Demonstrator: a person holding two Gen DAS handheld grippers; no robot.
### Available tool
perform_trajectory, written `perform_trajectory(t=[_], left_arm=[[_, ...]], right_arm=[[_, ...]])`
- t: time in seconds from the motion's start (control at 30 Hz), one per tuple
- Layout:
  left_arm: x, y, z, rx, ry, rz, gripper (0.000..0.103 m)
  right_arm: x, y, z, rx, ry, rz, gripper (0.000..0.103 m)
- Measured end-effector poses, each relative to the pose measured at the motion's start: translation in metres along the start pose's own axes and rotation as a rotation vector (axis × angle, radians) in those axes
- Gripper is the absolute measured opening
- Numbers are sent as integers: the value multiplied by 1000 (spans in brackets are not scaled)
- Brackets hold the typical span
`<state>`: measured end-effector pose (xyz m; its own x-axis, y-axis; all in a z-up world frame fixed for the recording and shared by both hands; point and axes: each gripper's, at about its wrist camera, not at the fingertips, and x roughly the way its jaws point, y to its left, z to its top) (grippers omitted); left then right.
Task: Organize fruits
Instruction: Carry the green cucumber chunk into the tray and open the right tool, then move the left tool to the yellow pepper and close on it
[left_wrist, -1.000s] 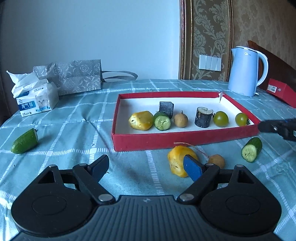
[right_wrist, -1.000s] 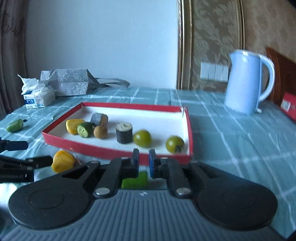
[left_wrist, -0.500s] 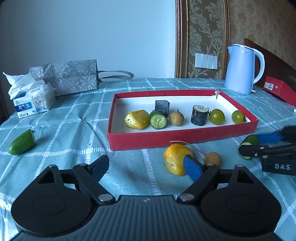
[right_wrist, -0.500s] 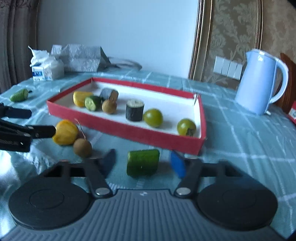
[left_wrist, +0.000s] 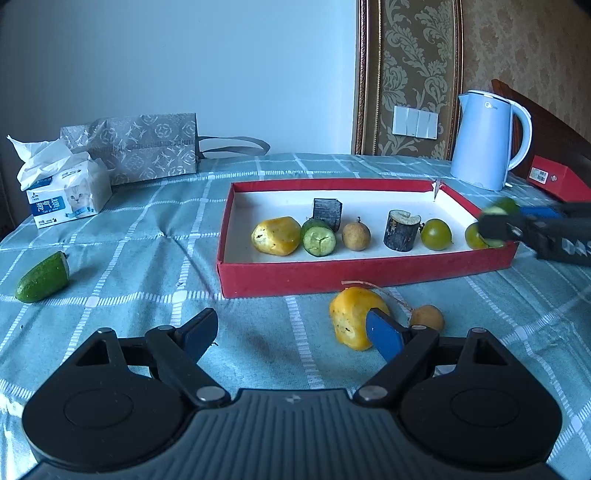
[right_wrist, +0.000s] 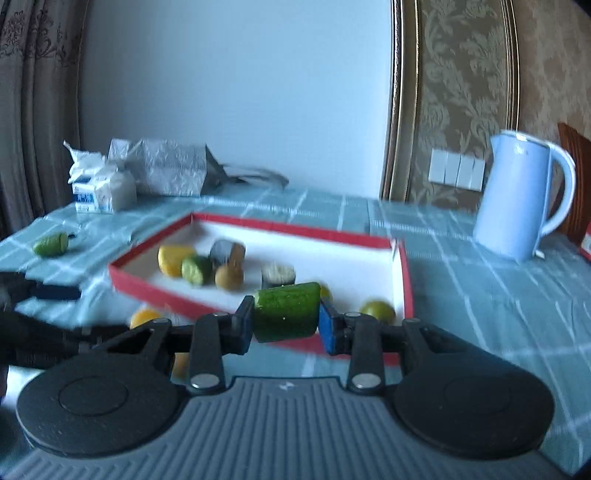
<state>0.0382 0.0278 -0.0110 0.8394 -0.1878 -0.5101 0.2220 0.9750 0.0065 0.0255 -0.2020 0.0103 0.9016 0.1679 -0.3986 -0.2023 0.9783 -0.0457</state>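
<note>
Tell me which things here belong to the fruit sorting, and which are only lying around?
Belong to the job:
- red tray
- cucumber piece held in the right tool
- yellow fruit and small brown fruit before the tray
- cucumber end at far left

Lying about:
- kettle
- tissue pack
- grey bag

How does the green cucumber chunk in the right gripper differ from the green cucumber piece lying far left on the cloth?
The held green cucumber chunk is off the cloth, clamped in the right gripper by the red cardboard tray; the loose green cucumber piece rests on the checked tablecloth, untouched. The held chunk looks flat at both ends; the loose piece has one rounded tip. Both have dark green skin.
</note>
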Motion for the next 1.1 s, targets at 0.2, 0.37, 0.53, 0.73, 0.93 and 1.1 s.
perform_trajectory(t=[0.2, 0.37, 0.53, 0.73, 0.93, 1.1], left_arm=[[1, 2, 0, -9, 5, -3, 88], [2, 2, 0, -12, 8, -10, 88], [3, 3, 1, -22, 17, -22, 88], [4, 3, 1, -23, 21, -21, 88], [2, 3, 1, -20, 9, -17, 88], [2, 1, 0, -13, 5, -14, 88]], right_arm=[[41, 3, 14, 44, 60, 18, 33], [68, 3, 15, 72, 132, 22, 33], [86, 6, 14, 68, 176, 14, 33], [101, 9, 15, 39, 187, -5, 34], [58, -2, 12, 67, 60, -49, 84], [6, -11, -15, 88, -102, -31, 93]])
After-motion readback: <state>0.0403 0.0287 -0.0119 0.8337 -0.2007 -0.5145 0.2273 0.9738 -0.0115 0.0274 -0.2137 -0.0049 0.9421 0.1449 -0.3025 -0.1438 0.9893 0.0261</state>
